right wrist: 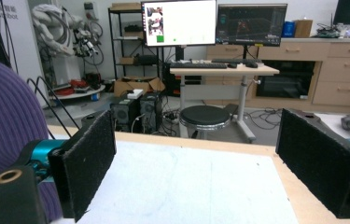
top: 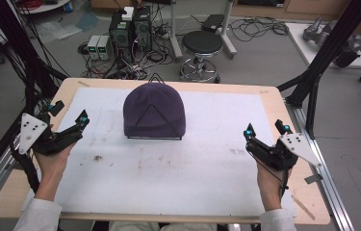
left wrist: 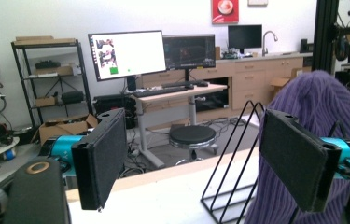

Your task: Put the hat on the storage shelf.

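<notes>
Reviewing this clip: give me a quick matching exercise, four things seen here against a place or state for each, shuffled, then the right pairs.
Things:
1. purple beanie
2. left gripper
3. right gripper
4. black stool

Places or states:
A. on the floor beyond the table's far edge
B. open, near the table's right edge
C. draped over a black wire stand at mid-table
D. open, near the table's left edge

Pairs: 1-C, 2-D, 3-B, 4-A

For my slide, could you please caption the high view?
Purple beanie on wire stand, flanked by open left gripper and right gripper.
</notes>
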The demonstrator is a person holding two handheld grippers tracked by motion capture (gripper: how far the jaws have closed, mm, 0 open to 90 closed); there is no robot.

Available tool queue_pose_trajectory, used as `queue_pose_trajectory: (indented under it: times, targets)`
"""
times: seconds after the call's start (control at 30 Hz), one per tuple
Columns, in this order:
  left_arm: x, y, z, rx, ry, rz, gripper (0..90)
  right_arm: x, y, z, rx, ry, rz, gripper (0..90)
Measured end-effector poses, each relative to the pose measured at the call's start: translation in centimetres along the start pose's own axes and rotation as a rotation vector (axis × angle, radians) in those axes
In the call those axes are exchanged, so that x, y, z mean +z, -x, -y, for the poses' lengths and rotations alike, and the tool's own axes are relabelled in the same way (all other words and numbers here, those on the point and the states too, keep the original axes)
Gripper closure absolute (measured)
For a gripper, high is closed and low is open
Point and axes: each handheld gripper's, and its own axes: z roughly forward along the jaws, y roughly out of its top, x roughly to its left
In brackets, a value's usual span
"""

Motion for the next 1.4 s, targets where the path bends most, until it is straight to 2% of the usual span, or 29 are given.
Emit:
queue_pose_trajectory:
  times: [0.27,0.5,0.67,0.77,0.9,1.0,1.07,1.13,1.17,1.27,1.4]
  targets:
    - [-0.9,-0.5,0.9,0.001,-0.020,-0.011,22.2,-1.0,0.8,1.7,0.051,-0.018,0.012,11.5]
    - [-1.6,-0.2,2.4,0.020,-0.054,-0.002,25.6,-1.4,1.4,3.0,0.068,-0.045,0.032,11.5]
    - [-2.1,-0.3,3.2,0.017,-0.083,-0.016,24.2,-1.5,1.5,3.8,0.083,-0.057,0.046,11.5]
    - [-2.4,-0.7,4.0,-0.004,-0.109,-0.030,23.9,-1.6,1.4,4.8,0.105,-0.057,0.058,11.6]
    - [-3.2,-1.2,5.1,-0.024,-0.120,-0.067,23.7,-1.4,1.1,6.6,0.081,-0.076,0.073,11.6]
    - [-3.8,-1.4,6.2,0.001,-0.125,-0.092,24.4,-1.4,1.0,7.6,0.056,-0.098,0.095,11.6]
    - [-4.1,-1.5,6.9,0.024,-0.135,-0.102,24.4,-1.4,1.0,8.2,0.061,-0.108,0.099,11.6]
    - [-4.4,-1.6,7.6,0.013,-0.147,-0.107,24.4,-1.4,1.1,8.7,0.066,-0.120,0.102,11.6]
    - [-4.6,-1.7,7.9,-0.009,-0.151,-0.107,24.5,-1.5,1.3,9.0,0.085,-0.130,0.108,11.7]
    - [-5.1,-2.0,8.4,-0.059,-0.149,-0.117,24.5,-1.6,1.4,9.1,0.083,-0.135,0.118,11.7]
    - [-5.5,-2.2,8.9,-0.057,-0.150,-0.125,24.7,-1.8,1.3,9.4,0.074,-0.145,0.124,11.7]
